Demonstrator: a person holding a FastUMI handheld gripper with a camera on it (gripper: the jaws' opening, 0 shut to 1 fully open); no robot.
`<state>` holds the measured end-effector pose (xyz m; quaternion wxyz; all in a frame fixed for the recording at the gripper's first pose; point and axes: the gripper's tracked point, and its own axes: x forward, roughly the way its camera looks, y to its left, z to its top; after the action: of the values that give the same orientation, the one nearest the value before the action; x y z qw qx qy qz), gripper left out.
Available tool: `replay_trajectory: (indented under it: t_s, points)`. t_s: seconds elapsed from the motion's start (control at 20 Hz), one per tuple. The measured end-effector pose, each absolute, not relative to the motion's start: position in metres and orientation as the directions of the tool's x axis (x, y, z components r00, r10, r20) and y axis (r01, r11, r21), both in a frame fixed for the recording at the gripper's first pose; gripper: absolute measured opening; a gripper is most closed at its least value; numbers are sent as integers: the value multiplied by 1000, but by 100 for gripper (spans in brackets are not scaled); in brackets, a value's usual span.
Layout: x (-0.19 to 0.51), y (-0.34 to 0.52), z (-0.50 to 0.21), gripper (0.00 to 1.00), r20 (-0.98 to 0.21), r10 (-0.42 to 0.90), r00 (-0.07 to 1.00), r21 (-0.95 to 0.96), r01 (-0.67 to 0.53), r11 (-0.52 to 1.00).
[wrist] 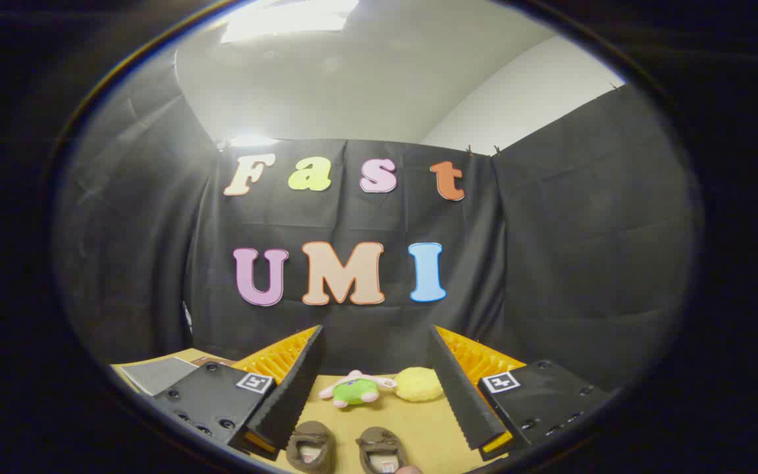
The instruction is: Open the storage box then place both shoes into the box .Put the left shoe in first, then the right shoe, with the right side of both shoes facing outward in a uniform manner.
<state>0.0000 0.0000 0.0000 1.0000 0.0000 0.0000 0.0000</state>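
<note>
So I'm holding my claw (375,388) up over the table (431,441) with the fingers spread wide, gripping nothing. Off past my left finger (293,388) a grey flat thing (155,374) is lying on the table, can't tell what it is. Down between the fingers, close in and below the tips, the two brown shoes are sitting side by side: left shoe (312,446), then right shoe (380,450), openings facing up. Further ahead between the fingers a green and pink plush toy (355,390) is lying, with a yellow fluffy ball (418,384) just beside it, nearer my right finger (461,392).
</note>
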Motion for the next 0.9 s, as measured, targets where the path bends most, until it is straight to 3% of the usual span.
replay_trajectory:
  t_s: [0.45, 0.9]
  points:
    - [27, 29, -19, 99, -9, 67, 998, 117, -65, 991]
    - [50, 64, -39, 97, -65, 176, 982, 92, -170, 981]
